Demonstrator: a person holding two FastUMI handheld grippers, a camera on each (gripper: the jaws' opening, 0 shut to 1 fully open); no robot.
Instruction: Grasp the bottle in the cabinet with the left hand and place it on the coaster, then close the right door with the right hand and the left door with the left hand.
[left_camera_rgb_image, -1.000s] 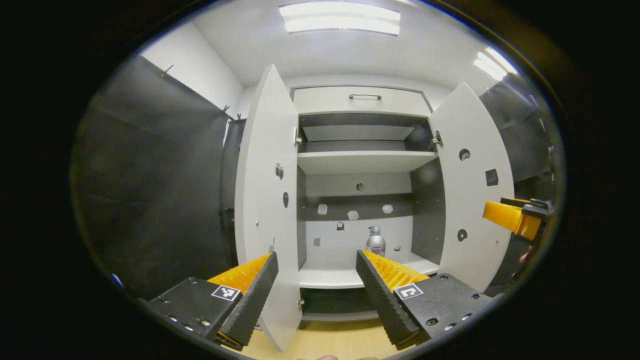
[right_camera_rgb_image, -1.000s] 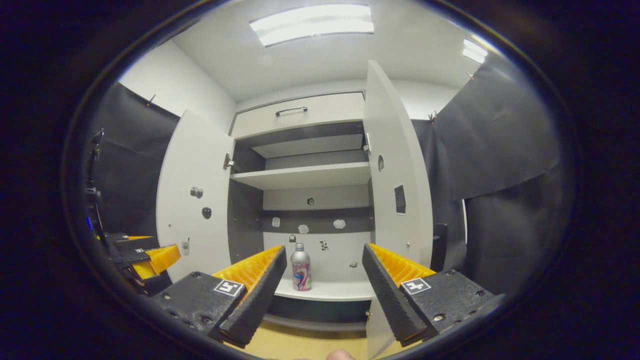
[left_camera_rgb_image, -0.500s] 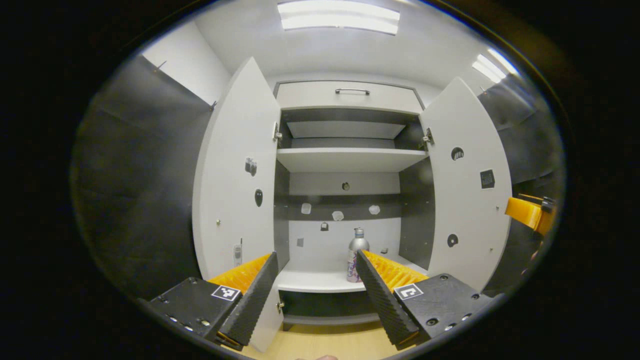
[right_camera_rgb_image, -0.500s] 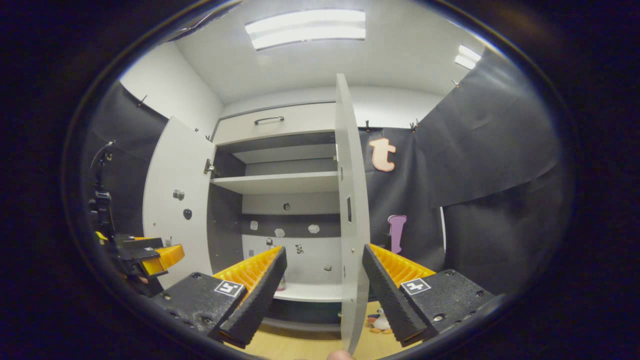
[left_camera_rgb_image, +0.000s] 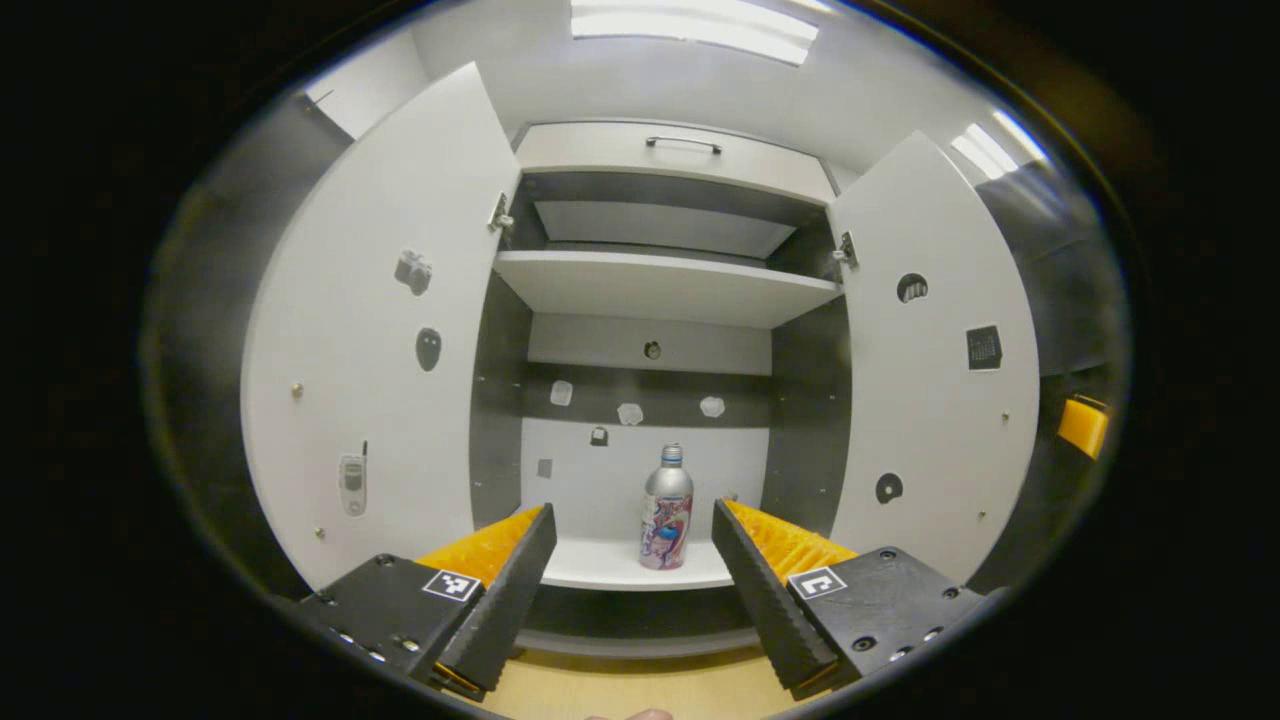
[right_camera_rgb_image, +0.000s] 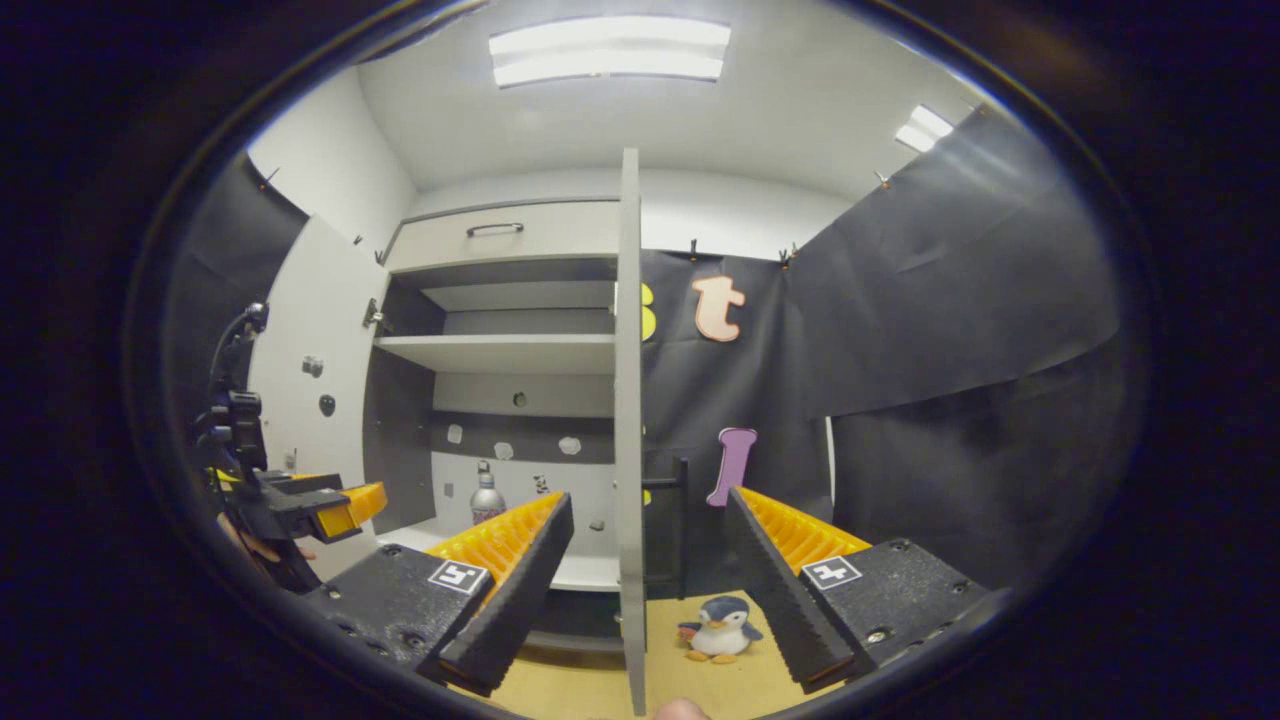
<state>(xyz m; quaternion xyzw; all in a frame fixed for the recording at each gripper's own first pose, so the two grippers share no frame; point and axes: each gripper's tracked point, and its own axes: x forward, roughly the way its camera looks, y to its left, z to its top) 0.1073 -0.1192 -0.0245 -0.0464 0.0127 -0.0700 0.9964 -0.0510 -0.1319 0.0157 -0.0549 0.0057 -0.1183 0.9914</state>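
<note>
bottle (left_camera_rgb_image: 666, 507) upright on lower cabinet shelf (left_camera_rgb_image: 620, 566), both doors open. left gripper (left_camera_rgb_image: 633, 575) fingers spread, empty, facing bottle. right gripper (right_camera_rgb_image: 648, 580) spread, straddling right door (right_camera_rgb_image: 629, 420) edge, not touching.

Bottle (left_camera_rgb_image: 666, 508) stands in cabinet (left_camera_rgb_image: 655, 288), between doors.

penguin toy (right_camera_rgb_image: 718, 630): on floor | ceiling lights (right_camera_rgb_image: 610, 50): lit

White ceiling (right_camera_rgb_image: 780, 120), bright light panels (right_camera_rgb_image: 610, 50)
</note>
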